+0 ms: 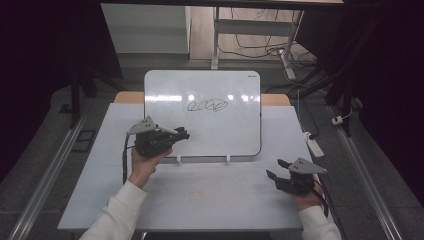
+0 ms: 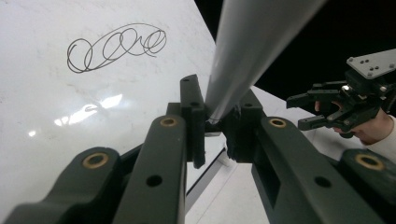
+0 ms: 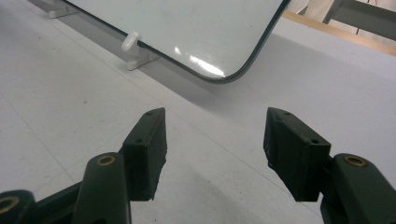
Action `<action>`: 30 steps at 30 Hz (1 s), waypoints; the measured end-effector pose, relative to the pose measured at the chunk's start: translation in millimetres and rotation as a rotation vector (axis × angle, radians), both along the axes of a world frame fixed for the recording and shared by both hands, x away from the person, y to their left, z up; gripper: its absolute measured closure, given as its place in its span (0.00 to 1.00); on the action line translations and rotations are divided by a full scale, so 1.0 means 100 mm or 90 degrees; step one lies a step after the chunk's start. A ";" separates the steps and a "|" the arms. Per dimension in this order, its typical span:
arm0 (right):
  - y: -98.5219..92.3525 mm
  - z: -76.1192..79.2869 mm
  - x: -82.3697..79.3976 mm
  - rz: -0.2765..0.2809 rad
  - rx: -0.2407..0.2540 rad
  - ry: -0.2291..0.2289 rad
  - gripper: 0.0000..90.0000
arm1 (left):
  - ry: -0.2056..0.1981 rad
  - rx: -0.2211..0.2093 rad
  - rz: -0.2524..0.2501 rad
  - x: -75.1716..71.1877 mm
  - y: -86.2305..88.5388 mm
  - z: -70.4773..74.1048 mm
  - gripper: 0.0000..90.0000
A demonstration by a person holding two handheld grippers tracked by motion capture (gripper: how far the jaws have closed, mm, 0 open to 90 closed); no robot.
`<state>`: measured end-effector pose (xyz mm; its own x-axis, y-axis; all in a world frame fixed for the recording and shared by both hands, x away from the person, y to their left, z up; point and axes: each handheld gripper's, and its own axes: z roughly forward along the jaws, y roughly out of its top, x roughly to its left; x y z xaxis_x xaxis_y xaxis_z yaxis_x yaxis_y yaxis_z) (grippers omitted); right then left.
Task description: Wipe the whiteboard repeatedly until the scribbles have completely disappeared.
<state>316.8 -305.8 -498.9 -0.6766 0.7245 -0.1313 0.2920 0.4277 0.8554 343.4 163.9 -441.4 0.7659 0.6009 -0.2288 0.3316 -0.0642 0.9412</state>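
Left gripper (image 1: 181, 134) clenched on marker (image 2: 247, 51) over whiteboard (image 1: 235, 130); right gripper (image 1: 274, 170) released near table's (image 1: 210, 200) right edge

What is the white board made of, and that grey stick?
The board looks like glossy coated metal or plastic: lamps glint on it and ink sits on top. The stick, pinched in the left hand-held gripper, looks like smooth matte plastic, probably a marker.

A lab or test room: a bare white table (image 1: 215, 200) stands on a grey floor, with loose cables (image 1: 260, 50) trailing round metal desk legs (image 1: 216, 37), a power strip (image 1: 315, 146), and floor rails (image 1: 50, 170) alongside.
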 end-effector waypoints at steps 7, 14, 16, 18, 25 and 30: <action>-0.01 -0.02 0.01 -0.001 -0.009 0.001 0.44 | -0.009 -0.019 0.022 0.19 0.00 0.09 0.87; 0.00 -0.05 0.02 0.001 -0.013 0.005 0.44 | -0.032 -0.019 0.095 0.60 0.06 0.21 0.87; 0.01 -0.06 0.03 0.001 -0.015 0.009 0.44 | -0.035 -0.022 0.114 0.71 0.07 0.22 0.87; 0.01 -0.06 0.03 0.000 -0.018 0.011 0.44 | -0.038 -0.019 0.125 0.80 0.05 0.22 0.87; 0.02 -0.07 0.04 0.001 -0.019 0.014 0.44 | -0.039 0.024 0.143 1.06 -0.10 0.17 0.87; 0.02 -0.07 0.04 0.002 -0.020 0.013 0.44 | -0.044 0.063 0.159 1.18 -0.23 0.14 0.87</action>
